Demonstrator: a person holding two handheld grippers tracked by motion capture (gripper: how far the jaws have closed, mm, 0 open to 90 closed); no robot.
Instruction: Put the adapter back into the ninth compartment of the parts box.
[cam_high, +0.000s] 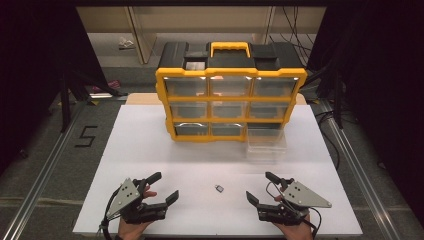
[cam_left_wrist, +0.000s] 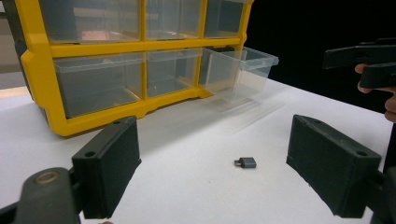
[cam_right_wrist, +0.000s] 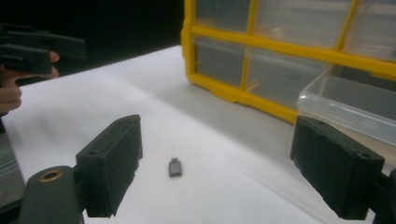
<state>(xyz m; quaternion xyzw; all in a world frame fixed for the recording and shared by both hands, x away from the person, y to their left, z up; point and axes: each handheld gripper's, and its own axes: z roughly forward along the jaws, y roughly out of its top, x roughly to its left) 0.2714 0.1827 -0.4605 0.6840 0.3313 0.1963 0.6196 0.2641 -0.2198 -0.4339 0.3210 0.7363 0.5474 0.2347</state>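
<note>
- Between the two grippers, on the white table (cam_high: 150, 145), lies a small grey adapter (cam_high: 219, 188), flat, apart from both – prob. the thing to be picked up.
- Left gripper (cam_high: 162, 187): jaws spread wide, nothing between them. In the left gripper view the adapter (cam_left_wrist: 246, 162) sits ahead of the fingers, nearer the right-hand pad (cam_left_wrist: 329, 170) than the left one, not touched.
- Right gripper (cam_high: 261, 187): jaws also spread wide, empty. In the right gripper view the adapter (cam_right_wrist: 175, 167) lies just past the left-hand pad (cam_right_wrist: 112, 161), well apart from the other.
- Both grippers aim inward at the adapter, low over the table – looks like a ready stance, either could take it.
- Beyond the fingertips stands the yellow organizer (cam_high: 230, 102). Its bottom-right drawer (cam_high: 266, 142) is pulled out toward the grippers, clear and empty – likely left open to receive the adapter.
- Drawer is closer to the right gripper, so that side seems the shorter carry.
</note>
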